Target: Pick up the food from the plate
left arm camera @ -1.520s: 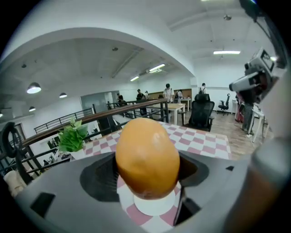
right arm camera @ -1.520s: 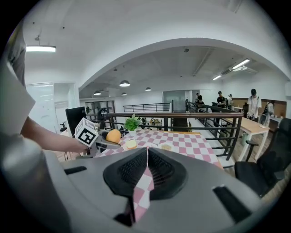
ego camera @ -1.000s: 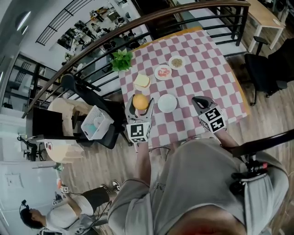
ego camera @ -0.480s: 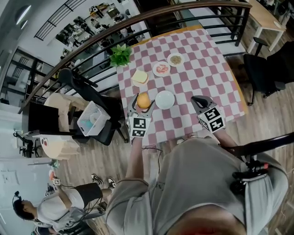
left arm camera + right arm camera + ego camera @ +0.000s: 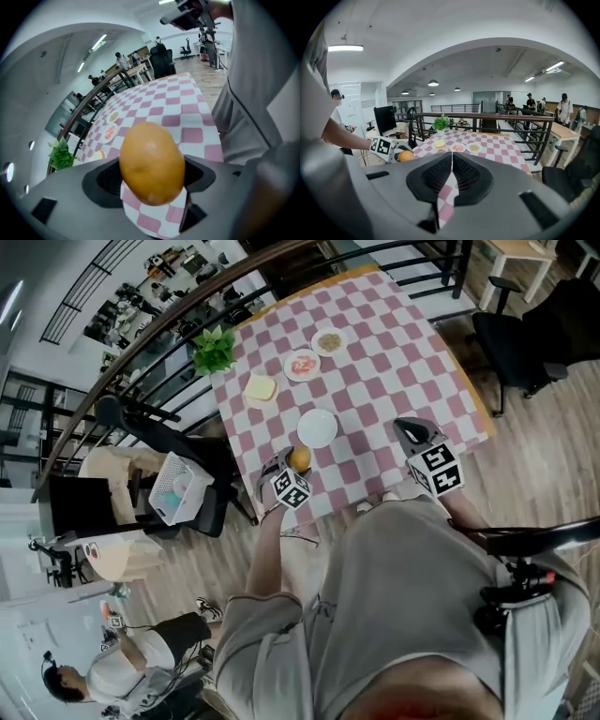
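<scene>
A round orange food (image 5: 299,460) sits between the jaws of my left gripper (image 5: 296,465), which is shut on it low over the near left corner of the checkered table (image 5: 394,381). Up close in the left gripper view, the orange food (image 5: 152,161) fills the gap of the left gripper (image 5: 152,180). An empty white plate (image 5: 317,427) lies just beyond it. My right gripper (image 5: 411,435) hovers at the near right table edge, pads together and holding nothing. The right gripper (image 5: 451,173) sees the orange food (image 5: 406,155) at its left.
Farther back stand three plates: bread (image 5: 260,388), red food (image 5: 302,365) and brownish food (image 5: 328,341). A green plant (image 5: 214,351) is at the far left corner. A railing (image 5: 169,324) runs behind the table, and chairs (image 5: 525,343) stand at both sides.
My left gripper has dropped with the orange food toward the table's near left corner and rolled. The right gripper has shifted a little. The head view has panned.
</scene>
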Tool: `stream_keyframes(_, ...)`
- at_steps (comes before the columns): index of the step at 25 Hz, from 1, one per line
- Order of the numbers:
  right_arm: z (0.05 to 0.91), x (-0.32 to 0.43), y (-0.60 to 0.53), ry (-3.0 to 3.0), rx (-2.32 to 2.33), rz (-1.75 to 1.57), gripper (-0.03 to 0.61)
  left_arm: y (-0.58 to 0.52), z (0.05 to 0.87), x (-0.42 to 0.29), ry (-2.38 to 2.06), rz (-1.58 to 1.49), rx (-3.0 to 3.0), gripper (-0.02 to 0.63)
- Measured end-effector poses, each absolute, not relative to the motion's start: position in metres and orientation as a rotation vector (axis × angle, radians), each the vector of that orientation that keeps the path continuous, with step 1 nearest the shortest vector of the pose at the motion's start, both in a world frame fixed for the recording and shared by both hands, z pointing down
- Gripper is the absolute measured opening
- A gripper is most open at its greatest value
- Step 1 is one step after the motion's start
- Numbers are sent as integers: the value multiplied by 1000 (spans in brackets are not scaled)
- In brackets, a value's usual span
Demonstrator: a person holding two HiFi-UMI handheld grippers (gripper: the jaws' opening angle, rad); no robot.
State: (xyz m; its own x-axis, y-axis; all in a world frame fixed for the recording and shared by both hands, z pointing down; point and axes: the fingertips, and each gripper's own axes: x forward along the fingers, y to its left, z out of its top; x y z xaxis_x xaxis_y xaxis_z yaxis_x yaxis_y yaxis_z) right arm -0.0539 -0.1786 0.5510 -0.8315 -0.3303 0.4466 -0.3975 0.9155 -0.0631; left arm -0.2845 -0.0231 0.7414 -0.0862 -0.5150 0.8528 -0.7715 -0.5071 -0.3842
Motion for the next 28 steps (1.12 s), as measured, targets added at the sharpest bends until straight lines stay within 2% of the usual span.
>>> stream_keyframes(6, 551, -31, -189, -2621, 612, 229, 17, 14, 833, -273, -1100, 1705, 1892, 356)
stream_keyframes(13, 552, -20, -187, -2608, 646, 248, 17, 50, 896, -259, -785, 1719, 1848, 356)
stream_keyframes(28, 557, -25, -177, -2599, 605, 273, 17, 57, 905, -253, -677, 1676, 1821, 356)
